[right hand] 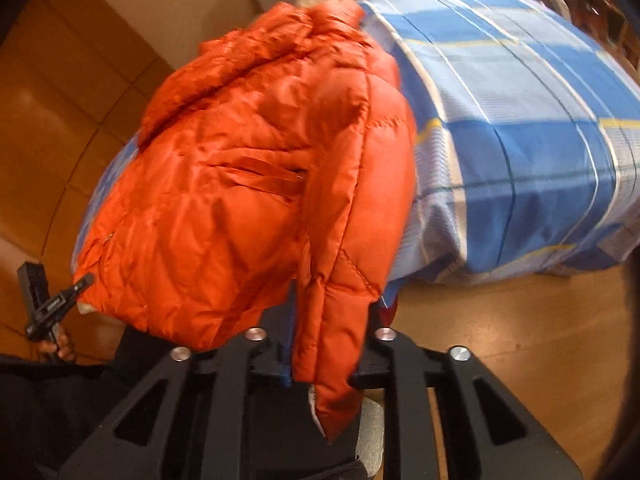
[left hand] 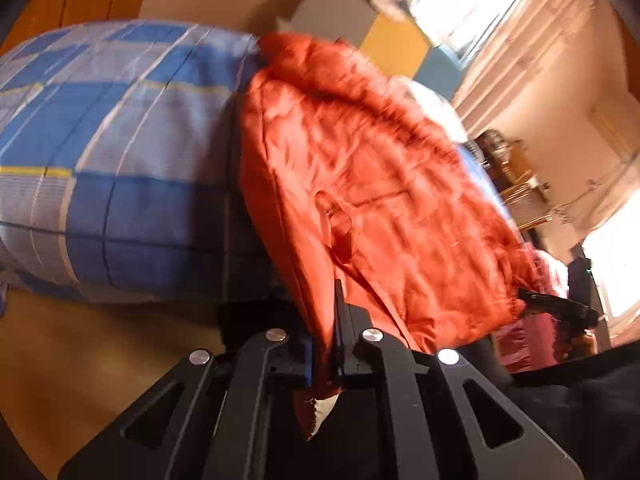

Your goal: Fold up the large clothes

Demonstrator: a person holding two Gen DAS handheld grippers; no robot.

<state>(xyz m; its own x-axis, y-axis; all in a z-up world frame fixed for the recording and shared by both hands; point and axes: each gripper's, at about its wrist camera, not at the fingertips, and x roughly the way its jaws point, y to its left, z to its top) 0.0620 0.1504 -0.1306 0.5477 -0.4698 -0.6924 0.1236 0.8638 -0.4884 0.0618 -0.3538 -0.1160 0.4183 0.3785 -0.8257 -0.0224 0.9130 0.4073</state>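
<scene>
A puffy orange quilted jacket (left hand: 360, 168) lies stretched over the edge of a bed with a blue plaid cover (left hand: 100, 160). My left gripper (left hand: 332, 320) is shut on one corner of the jacket's hem, and fabric hangs down between its jaws. In the right wrist view, the same jacket (right hand: 240, 184) drapes toward me with a slit pocket showing. My right gripper (right hand: 334, 312) is shut on a thick fold of it. Each gripper shows in the other's view, the right gripper (left hand: 560, 308) at the jacket's far corner and the left gripper (right hand: 60, 300) likewise.
The bed cover (right hand: 520, 140) bulges beside the jacket. Below the bed lies a wooden floor (right hand: 500, 340). A bright window with curtains (left hand: 472, 0) and a cluttered shelf (left hand: 508, 168) stand beyond the bed. Dark clothing of the person (right hand: 48, 400) fills the lower corner.
</scene>
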